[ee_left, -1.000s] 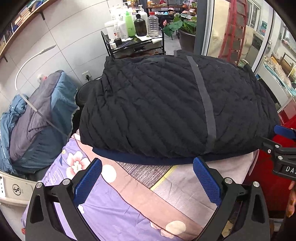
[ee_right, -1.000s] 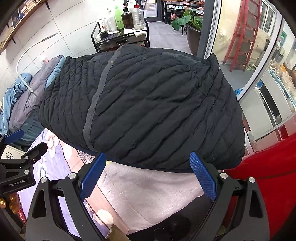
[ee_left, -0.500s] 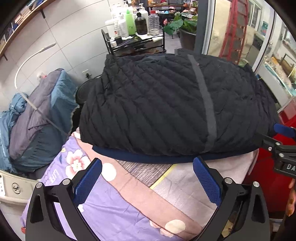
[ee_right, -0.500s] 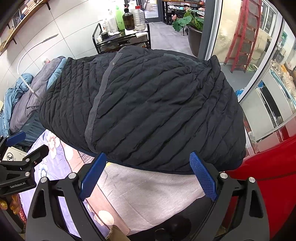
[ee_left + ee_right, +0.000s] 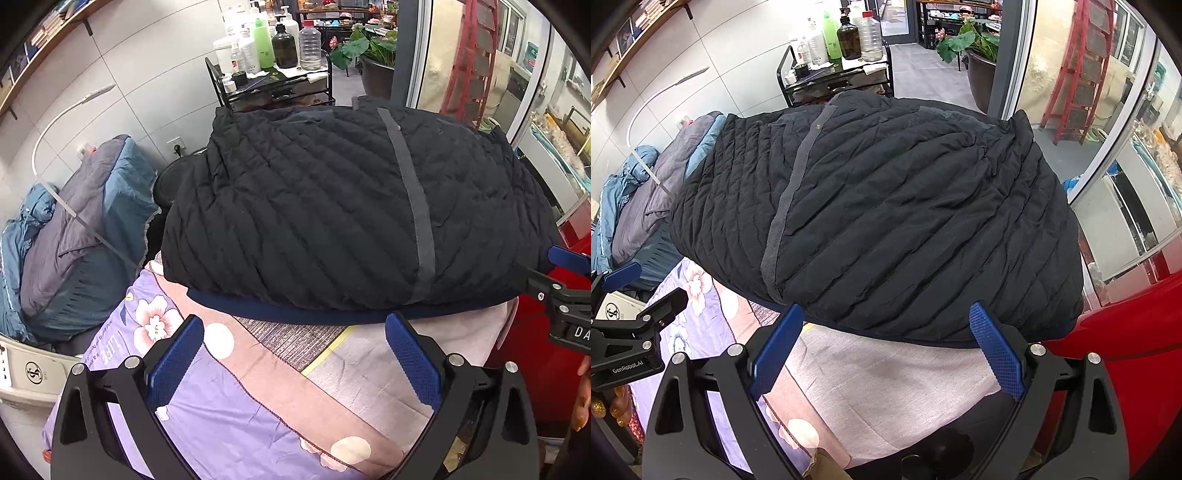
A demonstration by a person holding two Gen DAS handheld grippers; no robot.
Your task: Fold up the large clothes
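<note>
Both hand-held grippers, left (image 5: 293,349) and right (image 5: 886,341), hover with jaws apart before the folded black quilted jacket (image 5: 347,218); next, I judge, gripping its near hem.

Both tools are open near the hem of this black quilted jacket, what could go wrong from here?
The black quilted jacket is puffy, so the open left tool or right tool may pinch only its top layer. Its right edge lies at the table's end, beside the red surface, and could slide off. A tool might snag the floral cloth.
</note>
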